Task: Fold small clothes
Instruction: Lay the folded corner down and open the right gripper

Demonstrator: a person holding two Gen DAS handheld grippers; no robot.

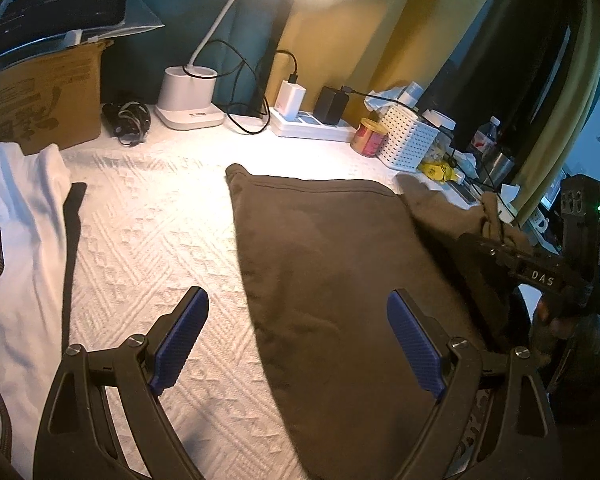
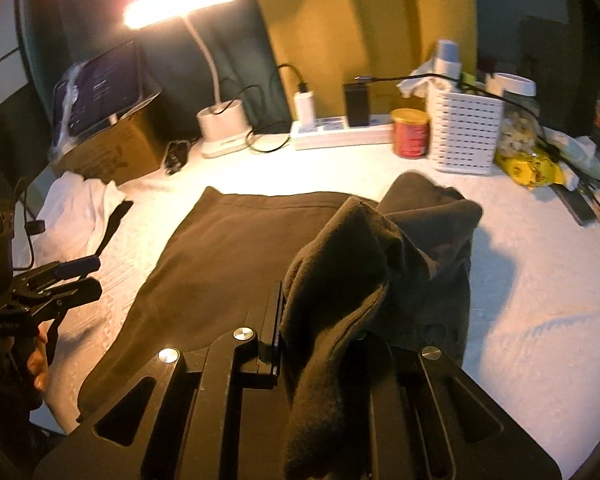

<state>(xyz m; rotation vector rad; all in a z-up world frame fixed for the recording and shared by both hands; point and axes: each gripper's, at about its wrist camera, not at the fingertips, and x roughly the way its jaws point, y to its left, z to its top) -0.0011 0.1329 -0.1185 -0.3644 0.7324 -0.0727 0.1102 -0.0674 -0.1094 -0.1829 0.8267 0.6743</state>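
A brown garment (image 1: 340,264) lies flat on the white textured cloth; it also shows in the right wrist view (image 2: 228,264). My left gripper (image 1: 296,336) is open and empty, its blue pads over the garment's left edge. My right gripper (image 2: 320,320) is shut on the garment's right edge and lifts a bunched fold (image 2: 348,248) above the flat part. In the left wrist view the right gripper (image 1: 496,240) is at the right, pinching brown cloth. In the right wrist view the left gripper (image 2: 72,276) is at the left, open.
A white garment (image 1: 16,216) lies at the left. At the back stand a cardboard box (image 1: 40,96), a lamp base (image 1: 188,100), a power strip (image 1: 312,124), a red can (image 1: 368,136) and a white perforated basket (image 1: 412,140).
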